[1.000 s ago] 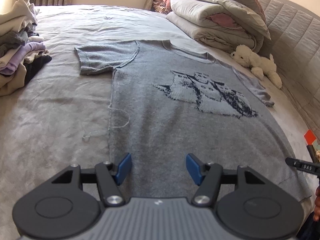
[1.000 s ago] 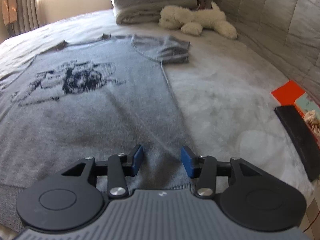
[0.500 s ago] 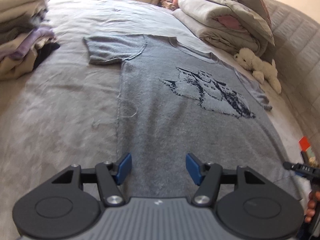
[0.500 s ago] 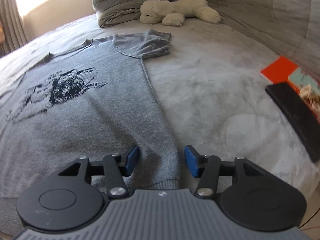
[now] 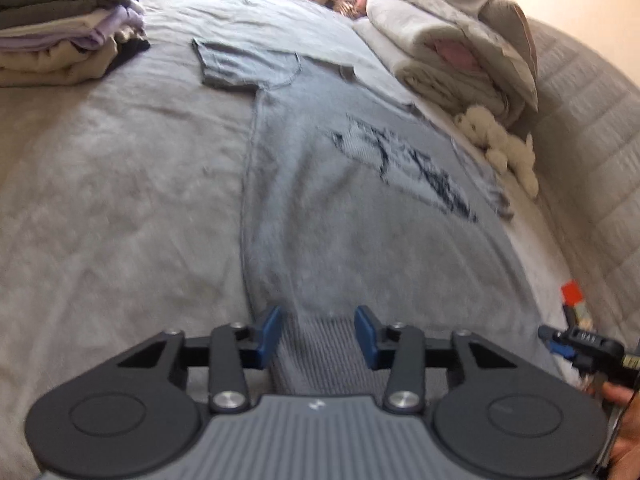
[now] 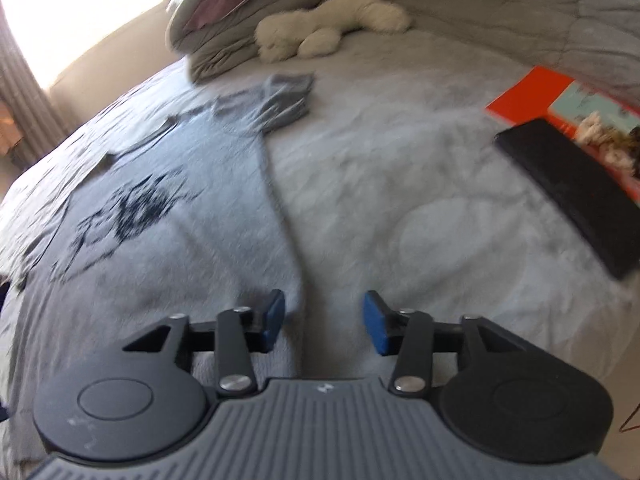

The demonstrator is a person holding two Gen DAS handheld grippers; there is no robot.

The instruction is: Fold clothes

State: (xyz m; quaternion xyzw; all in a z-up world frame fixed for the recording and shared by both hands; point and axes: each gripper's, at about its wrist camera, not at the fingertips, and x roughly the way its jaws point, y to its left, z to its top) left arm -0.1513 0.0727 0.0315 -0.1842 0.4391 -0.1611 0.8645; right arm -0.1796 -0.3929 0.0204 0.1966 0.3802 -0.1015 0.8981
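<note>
A grey knitted T-shirt (image 5: 360,208) with a dark printed picture lies flat, front up, on the bed. My left gripper (image 5: 318,332) sits low over its bottom left corner. The ribbed hem (image 5: 320,356) lies between the blue pads, and the jaws are closing on it with a gap still showing. In the right wrist view, my right gripper (image 6: 324,320) straddles the side edge (image 6: 296,256) of the T-shirt (image 6: 160,240) near the bottom right corner. Its jaws are closing too, and the pads stand apart from the cloth.
The grey bed cover (image 5: 120,200) spreads around the shirt. A stack of folded clothes (image 5: 60,28) sits far left, with folded duvets (image 5: 448,52) and a white plush toy (image 6: 328,28) at the back. A black flat case (image 6: 576,192) and an orange book (image 6: 560,96) lie on the right.
Both grippers slid outward to the shirt's bottom corners and rolled. The left jaws narrowed around the ribbed hem. The right jaws came over the shirt's side edge.
</note>
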